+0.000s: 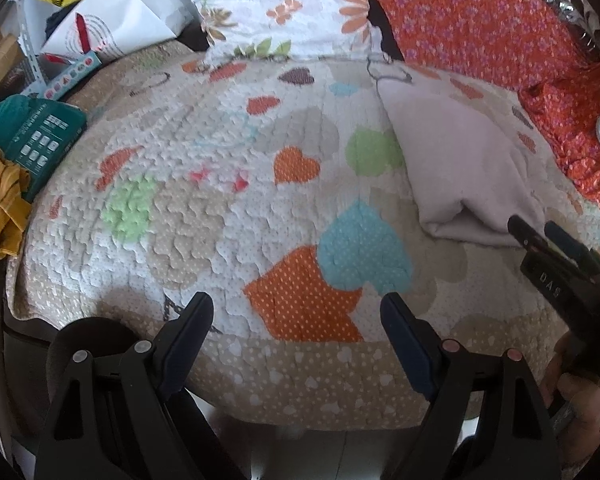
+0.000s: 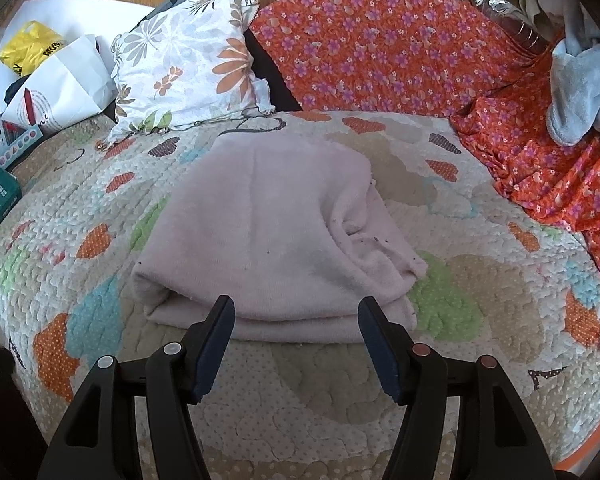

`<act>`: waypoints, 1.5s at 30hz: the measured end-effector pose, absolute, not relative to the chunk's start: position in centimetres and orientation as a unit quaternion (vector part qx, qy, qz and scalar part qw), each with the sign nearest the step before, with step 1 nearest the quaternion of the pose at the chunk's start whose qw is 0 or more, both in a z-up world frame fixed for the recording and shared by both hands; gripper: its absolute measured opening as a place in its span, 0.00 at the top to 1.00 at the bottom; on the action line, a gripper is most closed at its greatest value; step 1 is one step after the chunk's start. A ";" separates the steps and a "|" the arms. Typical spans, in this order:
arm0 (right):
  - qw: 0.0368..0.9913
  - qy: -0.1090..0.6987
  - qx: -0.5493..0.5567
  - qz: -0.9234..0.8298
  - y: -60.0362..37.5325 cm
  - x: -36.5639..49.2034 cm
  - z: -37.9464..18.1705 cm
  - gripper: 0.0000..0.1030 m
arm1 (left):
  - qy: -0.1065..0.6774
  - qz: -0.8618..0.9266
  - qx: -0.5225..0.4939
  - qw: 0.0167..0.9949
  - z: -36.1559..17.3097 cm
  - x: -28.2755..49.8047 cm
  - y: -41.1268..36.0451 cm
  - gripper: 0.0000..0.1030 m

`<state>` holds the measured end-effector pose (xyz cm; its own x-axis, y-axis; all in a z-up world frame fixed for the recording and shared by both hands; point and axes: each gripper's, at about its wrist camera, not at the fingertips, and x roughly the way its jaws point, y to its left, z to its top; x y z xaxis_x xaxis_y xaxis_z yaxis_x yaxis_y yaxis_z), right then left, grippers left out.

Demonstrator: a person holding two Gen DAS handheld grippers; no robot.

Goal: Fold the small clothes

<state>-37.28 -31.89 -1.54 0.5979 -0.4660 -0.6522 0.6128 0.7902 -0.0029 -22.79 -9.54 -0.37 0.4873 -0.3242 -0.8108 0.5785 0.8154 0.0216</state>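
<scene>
A pale pink garment [image 2: 268, 232] lies folded in a thick stack on the heart-patterned quilt [image 2: 480, 288]. My right gripper [image 2: 296, 312] is open and empty, its fingertips just short of the garment's near folded edge. In the left wrist view the same garment [image 1: 456, 160] lies to the right. My left gripper [image 1: 296, 308] is open and empty over bare quilt [image 1: 188, 208], well left of the garment. The right gripper's fingers [image 1: 540, 240] show at the right edge beside the garment's near corner.
A floral pillow [image 2: 188, 60] and an orange flowered cloth [image 2: 400, 48] stand at the back. White and yellow bags [image 2: 56, 76], a teal box [image 1: 44, 140] and a mustard cloth [image 1: 0, 200] lie at the left. A grey-blue cloth [image 2: 580, 84] lies at the right.
</scene>
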 end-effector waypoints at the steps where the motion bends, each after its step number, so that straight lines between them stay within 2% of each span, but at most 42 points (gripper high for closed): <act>1: 0.887 0.329 0.111 -0.305 -31.9 -37.3 -1.5 0.33 | 0.423 -0.263 0.145 0.855 0.0 -22.9 -9.4 0.18; 9: 0.888 0.322 0.114 -0.308 -31.5 -38.2 -0.9 0.33 | 0.356 -0.242 0.110 0.896 3.0 -23.0 -7.5 0.18; 11: 0.887 0.321 0.122 -0.309 -31.3 -38.8 -0.9 0.32 | 0.338 -0.234 0.095 0.907 3.8 -23.1 -6.9 0.12; 13: 0.886 0.320 0.129 -0.311 -31.2 -39.2 -1.0 0.31 | 0.309 -0.224 0.079 0.921 4.7 -23.3 -6.2 0.01; 22: 0.886 0.312 0.131 -0.318 -30.7 -40.0 -0.8 0.31 | 0.216 -0.211 0.075 0.950 7.2 -24.4 -5.5 0.00; 29: 0.883 0.300 0.123 -0.339 -30.4 -40.4 -0.5 0.30 | 0.261 -0.267 0.080 0.924 7.2 -23.9 -7.2 0.00; 36: 0.872 0.307 0.158 -0.347 -32.0 -40.7 -1.2 0.30 | 0.307 -0.249 0.134 0.909 4.5 -23.3 -9.7 0.00; 45: 0.871 0.322 0.160 -0.334 -32.1 -39.6 -2.1 0.29 | 0.349 -0.259 0.157 0.887 1.6 -22.4 -11.0 0.00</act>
<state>-39.61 -32.12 -2.13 0.5691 -0.4798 -0.6678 0.6857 0.7251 0.0633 -22.37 -11.03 1.63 0.6220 -0.3502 -0.7003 0.5689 0.8167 0.0969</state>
